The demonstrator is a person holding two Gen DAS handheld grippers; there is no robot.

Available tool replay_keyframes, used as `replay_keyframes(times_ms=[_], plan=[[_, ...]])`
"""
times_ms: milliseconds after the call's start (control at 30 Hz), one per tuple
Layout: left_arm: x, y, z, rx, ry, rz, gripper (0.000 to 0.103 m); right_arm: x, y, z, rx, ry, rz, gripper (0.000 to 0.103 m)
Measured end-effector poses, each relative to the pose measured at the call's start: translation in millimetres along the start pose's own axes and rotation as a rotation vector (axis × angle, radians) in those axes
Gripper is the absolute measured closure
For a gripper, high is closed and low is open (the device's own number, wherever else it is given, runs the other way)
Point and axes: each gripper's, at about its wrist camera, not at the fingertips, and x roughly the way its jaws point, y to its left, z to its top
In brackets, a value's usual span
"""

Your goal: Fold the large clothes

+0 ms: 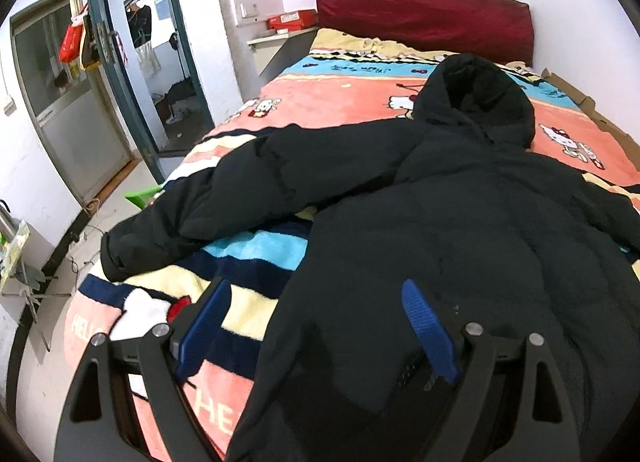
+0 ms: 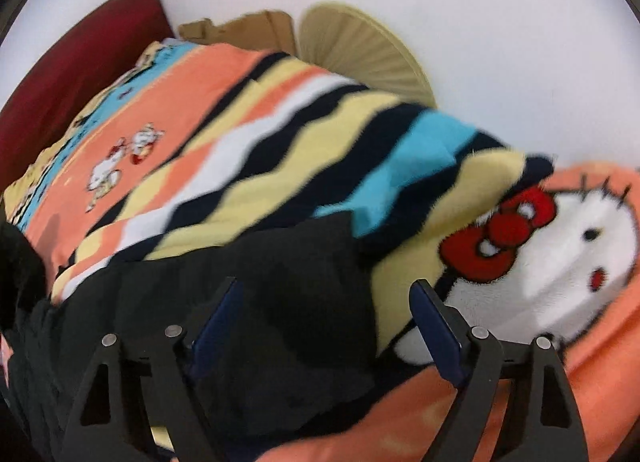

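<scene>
On the bed [image 1: 360, 102], you held both tools, left tool [image 1: 316, 326] and right tool [image 2: 326, 322], apart over the black coat [image 1: 460, 242], poised to grasp its hem

Bright even room light, fisheye bending around the bed [image 1: 348, 102], right wrist view motion-blurred, black coat [image 1: 460, 230] detail lost.

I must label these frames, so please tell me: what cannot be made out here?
- Black hooded jacket, left wrist view: right sleeve cut off by the frame edge; hem hidden behind the left gripper.
- Right wrist view: motion blur; which jacket part lies between the right gripper fingers is unclear.
</scene>
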Motion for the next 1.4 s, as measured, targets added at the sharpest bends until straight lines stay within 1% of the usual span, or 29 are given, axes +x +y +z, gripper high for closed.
replay_keyframes(times_ms=[100,133,167,200,233,267,367,467,633,733,767,867,1000,1133,1167,1267,1300,1333,1367,1400], plan=[[4,0,0,-0.009,0.012,-0.007,0.016,16,-6,-5,0.036,0.044,0.063,0.039],[4,0,-1,-0.007,0.012,-0.007,0.016,18,-4,-7,0.034,0.050,0.085,0.055],[3,0,-2,-0.003,0.011,-0.007,0.016,17,-1,-8,0.022,0.048,0.104,0.062],[1,0,-2,0.000,0.010,-0.008,0.016,13,3,-8,0.004,0.035,0.113,0.075],[1,1,-3,0.001,0.009,-0.009,0.016,9,8,-7,-0.010,0.024,0.126,0.080],[0,1,-3,0.000,0.007,-0.010,0.016,1,13,-7,-0.024,0.011,0.143,0.084],[-5,7,-4,-0.018,-0.001,-0.024,0.016,-21,28,-5,-0.049,-0.022,0.192,0.088],[-14,14,-2,-0.032,-0.024,-0.036,0.016,-50,47,-4,-0.079,-0.058,0.250,0.089],[-36,28,5,-0.053,-0.079,-0.059,0.016,-117,93,-6,-0.173,-0.125,0.356,0.090],[-51,38,8,-0.067,-0.115,-0.068,0.016,-164,137,-12,-0.244,-0.159,0.436,0.090],[-55,41,8,-0.073,-0.123,-0.072,0.016,-183,158,-17,-0.281,-0.171,0.463,0.090],[-66,57,6,-0.100,-0.139,-0.087,0.016,-223,204,-32,-0.359,-0.196,0.519,0.090],[-76,83,-2,-0.130,-0.156,-0.086,0.016,-267,275,-60,-0.454,-0.216,0.593,0.090],[-74,111,-11,-0.166,-0.155,-0.066,0.016,-291,345,-98,-0.554,-0.203,0.660,0.090],[-72,117,-13,-0.178,-0.151,-0.061,0.016,-295,367,-113,-0.588,-0.193,0.682,0.090],[-62,139,-20,-0.223,-0.135,-0.051,0.016,-298,418,-152,-0.666,-0.167,0.716,0.090],[-59,144,-22,-0.232,-0.129,-0.046,0.016,-296,439,-171,-0.693,-0.147,0.731,0.090],[-55,150,-26,-0.240,-0.121,-0.040,0.016,-291,450,-182,-0.709,-0.135,0.739,0.090],[-52,154,-28,-0.246,-0.114,-0.035,0.016,-286,470,-202,-0.740,-0.118,0.744,0.090],[-47,159,-30,-0.251,-0.105,-0.030,0.016,-281,480,-214,-0.760,-0.106,0.745,0.090]])
